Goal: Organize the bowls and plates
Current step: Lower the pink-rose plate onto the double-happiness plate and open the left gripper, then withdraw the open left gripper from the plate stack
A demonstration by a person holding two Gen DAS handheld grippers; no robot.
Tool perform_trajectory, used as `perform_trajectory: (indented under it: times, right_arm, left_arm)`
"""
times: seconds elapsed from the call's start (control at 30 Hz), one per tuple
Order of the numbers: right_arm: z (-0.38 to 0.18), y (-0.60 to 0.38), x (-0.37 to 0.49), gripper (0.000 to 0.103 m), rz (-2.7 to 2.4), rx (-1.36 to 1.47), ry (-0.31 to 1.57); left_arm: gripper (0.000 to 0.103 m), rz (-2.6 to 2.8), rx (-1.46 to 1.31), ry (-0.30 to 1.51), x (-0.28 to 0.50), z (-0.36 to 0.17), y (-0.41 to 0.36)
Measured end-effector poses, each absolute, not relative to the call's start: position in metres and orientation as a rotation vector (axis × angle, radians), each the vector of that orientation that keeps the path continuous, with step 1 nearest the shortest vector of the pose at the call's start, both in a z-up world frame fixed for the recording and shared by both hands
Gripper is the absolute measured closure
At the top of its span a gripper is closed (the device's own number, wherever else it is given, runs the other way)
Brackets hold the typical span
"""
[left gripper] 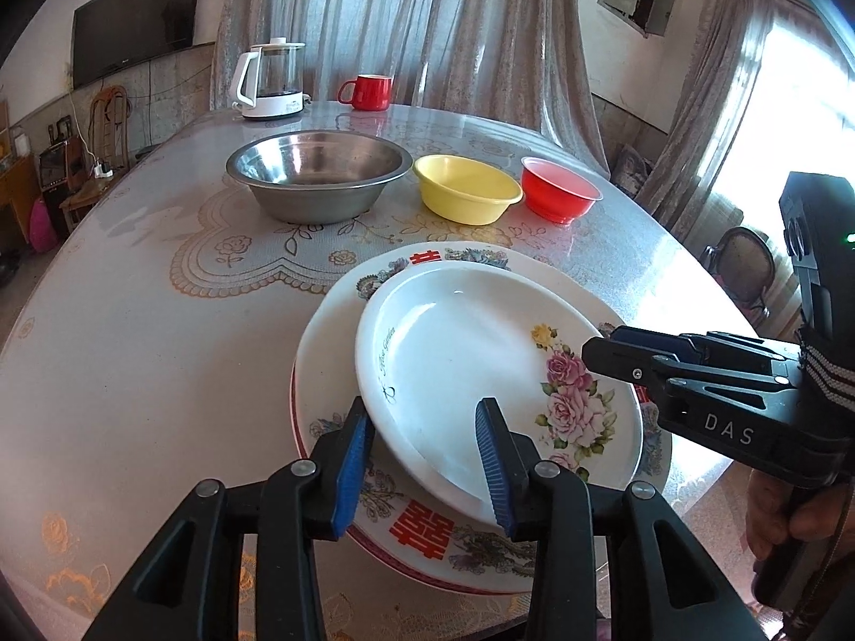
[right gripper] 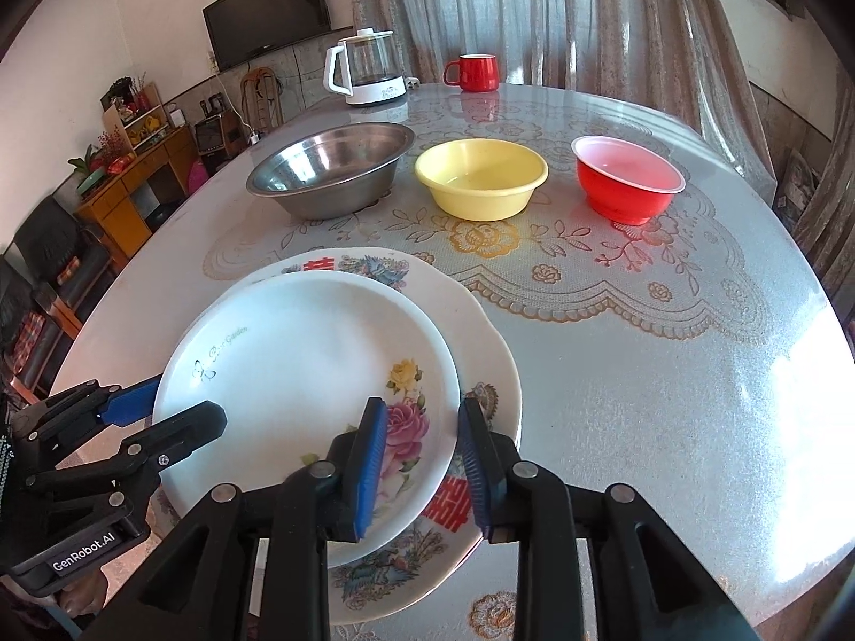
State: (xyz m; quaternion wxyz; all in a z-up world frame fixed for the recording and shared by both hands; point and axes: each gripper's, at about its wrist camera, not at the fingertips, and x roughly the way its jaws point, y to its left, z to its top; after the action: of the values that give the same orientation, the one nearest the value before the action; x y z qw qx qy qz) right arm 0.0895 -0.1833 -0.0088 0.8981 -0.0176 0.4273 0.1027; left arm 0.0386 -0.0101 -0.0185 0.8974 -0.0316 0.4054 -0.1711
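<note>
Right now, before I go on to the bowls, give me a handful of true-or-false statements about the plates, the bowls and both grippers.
1. The white rose-printed plate lies on the larger plate with red characters. True.
2. The three bowls are nested together. False: the steel bowl, the yellow plastic bowl and the red plastic bowl stand apart in a row.
3. The left gripper straddles the rose plate's rim without pressing on it. True.
4. The right gripper is clamped on the red mug. False: it straddles the rose plate's rim; the mug stands at the far edge.
5. The glass kettle holds the mug. False: they stand apart.
</note>
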Motion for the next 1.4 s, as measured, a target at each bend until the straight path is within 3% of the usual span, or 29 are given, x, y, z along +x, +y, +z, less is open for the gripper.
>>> perform_trajectory:
  times: [0.57,0.93,1.4]
  right_arm:
    - [-0.008,-0.185,0.086,0.077,0.205,-0.042,0.877]
    - [0.001,-0.217,0.09,0.077,0.098,0.113,0.809]
    - [-0.018,-0.23,0.1,0.079,0.126,0.219,0.879]
  left_arm:
    - [0.06,-0.313,-0.092,0.811,0.027,-0.009,0.007]
    - [0.06,-0.251,-0.086,0.817,0.035,-0.013,0.014]
    - [0.057,-0.25,-0.081,0.819,0.034,-0.014,0.015]
